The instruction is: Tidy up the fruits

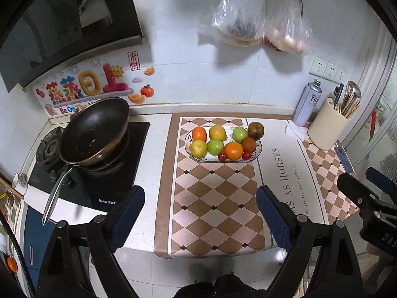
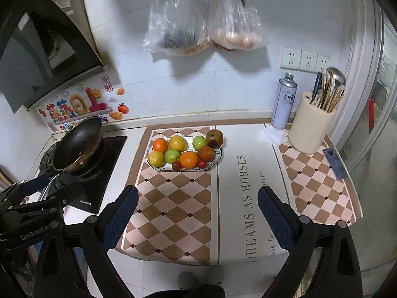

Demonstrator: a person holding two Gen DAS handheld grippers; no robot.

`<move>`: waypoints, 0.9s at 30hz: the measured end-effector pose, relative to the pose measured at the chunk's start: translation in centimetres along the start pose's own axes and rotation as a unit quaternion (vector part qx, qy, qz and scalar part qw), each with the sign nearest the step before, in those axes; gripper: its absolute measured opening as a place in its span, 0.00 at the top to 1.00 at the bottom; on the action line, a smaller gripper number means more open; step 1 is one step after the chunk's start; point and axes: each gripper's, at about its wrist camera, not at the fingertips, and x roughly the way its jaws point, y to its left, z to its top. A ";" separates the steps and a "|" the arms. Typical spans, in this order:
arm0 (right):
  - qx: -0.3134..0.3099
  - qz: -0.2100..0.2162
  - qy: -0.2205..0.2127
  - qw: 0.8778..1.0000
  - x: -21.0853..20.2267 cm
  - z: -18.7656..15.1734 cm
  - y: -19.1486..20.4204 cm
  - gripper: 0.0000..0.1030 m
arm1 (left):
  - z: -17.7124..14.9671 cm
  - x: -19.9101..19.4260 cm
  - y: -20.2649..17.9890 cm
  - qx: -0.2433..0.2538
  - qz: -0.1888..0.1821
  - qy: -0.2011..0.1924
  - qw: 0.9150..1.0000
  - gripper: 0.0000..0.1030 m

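- Left gripper (image 1: 200, 217): jaws held wide apart, nothing between them.
- Right gripper (image 2: 197, 219): jaws likewise spread, empty.
- Fruits (image 1: 224, 141): piled on oval plate (image 1: 207, 159), seen at 12 o'clock on checkered mat (image 1: 215, 198).
- Pan (image 1: 95, 134): at 10 o'clock.

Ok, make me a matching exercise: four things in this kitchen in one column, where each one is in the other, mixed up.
Things
1. pan
2. fruit plate
3. phone
4. plastic bags

Places
A. hanging on the wall
B. on the stove, tilted
C. on the checkered mat
D. beside the utensil holder, near the counter's right edge

Pairs: 1-B, 2-C, 3-D, 4-A
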 end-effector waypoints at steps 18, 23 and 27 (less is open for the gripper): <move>-0.008 0.023 -0.004 1.000 0.6 1.5 -0.6 0.03 | 0.7 -0.7 -1.3 -0.013 0.007 -0.011 1.000 0.11; -0.005 0.015 0.003 1.000 3.5 2.9 -1.2 0.03 | 2.2 1.0 -1.3 -0.017 0.021 -0.018 0.999 0.11; -0.008 0.007 0.008 1.000 6.0 4.1 -1.6 0.03 | 3.4 3.1 -1.2 -0.018 0.033 -0.016 0.999 0.11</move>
